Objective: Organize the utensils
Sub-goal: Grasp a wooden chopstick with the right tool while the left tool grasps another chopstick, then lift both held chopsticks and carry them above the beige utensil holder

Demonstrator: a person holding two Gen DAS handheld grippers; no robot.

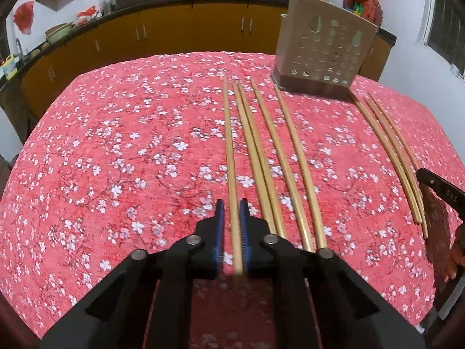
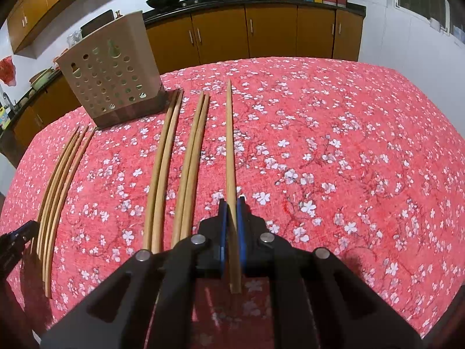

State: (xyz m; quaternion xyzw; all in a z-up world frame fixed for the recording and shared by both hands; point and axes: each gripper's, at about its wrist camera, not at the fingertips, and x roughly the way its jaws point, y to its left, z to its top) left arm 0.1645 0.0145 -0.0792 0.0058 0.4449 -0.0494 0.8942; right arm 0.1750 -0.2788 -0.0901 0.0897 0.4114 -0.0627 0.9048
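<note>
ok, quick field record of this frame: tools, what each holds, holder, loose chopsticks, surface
left tool: closed on one chopstick, leftmost of its row
right tool: closed on one chopstick, rightmost of its row
holder: beige, perforated, upright at the far side of the table
loose chopsticks: lie lengthwise in pairs and small bunches, tips toward the holder
surface: red floral tablecloth
background: kitchen counter with yellow cabinets
</note>
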